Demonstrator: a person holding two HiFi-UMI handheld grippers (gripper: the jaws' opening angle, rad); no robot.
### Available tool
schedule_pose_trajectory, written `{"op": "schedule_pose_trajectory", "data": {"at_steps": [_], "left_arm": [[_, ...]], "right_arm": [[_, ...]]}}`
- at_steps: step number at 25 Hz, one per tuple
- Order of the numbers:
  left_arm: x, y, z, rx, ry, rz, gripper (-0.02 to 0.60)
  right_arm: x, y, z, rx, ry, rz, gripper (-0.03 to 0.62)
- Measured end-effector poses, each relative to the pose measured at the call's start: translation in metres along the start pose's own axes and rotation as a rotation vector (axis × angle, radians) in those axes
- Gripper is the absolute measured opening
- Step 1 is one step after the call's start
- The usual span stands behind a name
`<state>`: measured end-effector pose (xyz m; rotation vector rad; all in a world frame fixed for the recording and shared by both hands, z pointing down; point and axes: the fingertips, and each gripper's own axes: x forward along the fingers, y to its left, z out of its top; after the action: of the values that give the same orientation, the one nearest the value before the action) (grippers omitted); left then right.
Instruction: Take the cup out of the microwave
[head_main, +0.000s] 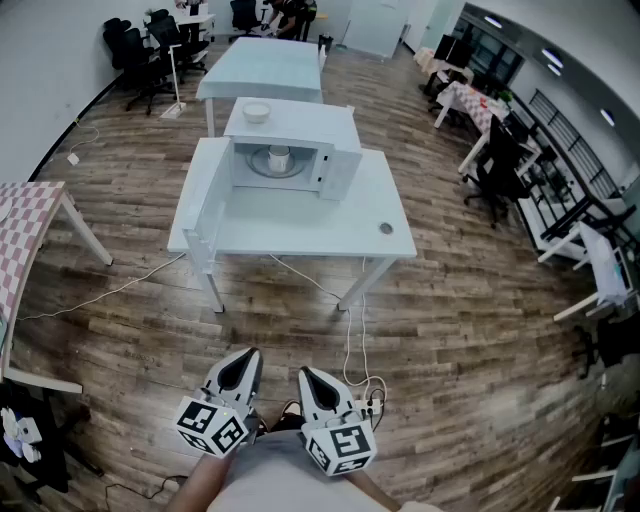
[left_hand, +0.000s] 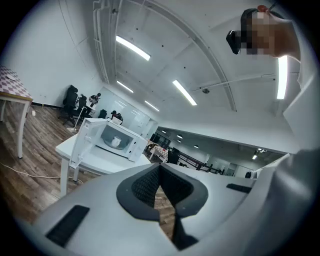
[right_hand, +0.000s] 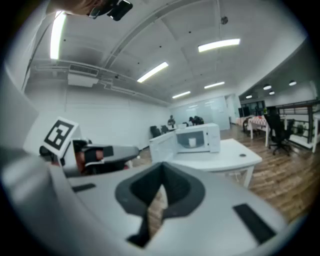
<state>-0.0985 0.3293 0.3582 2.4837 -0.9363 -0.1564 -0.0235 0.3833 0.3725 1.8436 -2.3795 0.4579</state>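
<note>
Two claws, left gripper (head_main: 246, 357) and right gripper (head_main: 306, 375), both pressed together on nothing, hang well apart from the white table (head_main: 300, 238), where the cup (head_main: 279, 156) sits inside the open-doored microwave (head_main: 295, 128); only the head view shows the bowl (head_main: 257, 112) on top.

I have two tools out in front of me: one left tool (head_main: 247, 357) and one right tool (head_main: 309, 377). Each carries one marker cube, so two in all, the left cube (head_main: 212, 425) and the right cube (head_main: 340, 447). I count one microwave (head_main: 300, 128), with one cup (head_main: 279, 156) inside it and one bowl (head_main: 257, 112) on top. One worktop (head_main: 300, 228) carries it, with one round hole (head_main: 386, 229). Two more tables: one pale table (head_main: 262, 66), one checked table (head_main: 25, 225).
</note>
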Motion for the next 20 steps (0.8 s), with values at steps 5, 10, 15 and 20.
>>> {"op": "schedule_pose_trajectory", "data": {"at_steps": [5, 10, 15, 20], "left_arm": [[-0.004, -0.015, 0.005, -0.019, -0.016, -0.020, 0.010], [0.011, -0.021, 0.011, 0.013, 0.001, -0.008, 0.009], [0.024, -0.033, 0.008, 0.043, 0.006, 0.014, 0.010], [0.035, -0.037, 0.000, 0.039, 0.005, 0.033, 0.009]], "right_arm": [[-0.007, 0.002, 0.012, 0.001, -0.034, 0.016, 0.021], [-0.004, -0.011, 0.023, 0.007, -0.040, 0.027, 0.021], [-0.004, -0.027, 0.026, 0.037, -0.048, 0.073, 0.021], [0.001, -0.044, 0.027, 0.053, -0.055, 0.109, 0.021]]}}
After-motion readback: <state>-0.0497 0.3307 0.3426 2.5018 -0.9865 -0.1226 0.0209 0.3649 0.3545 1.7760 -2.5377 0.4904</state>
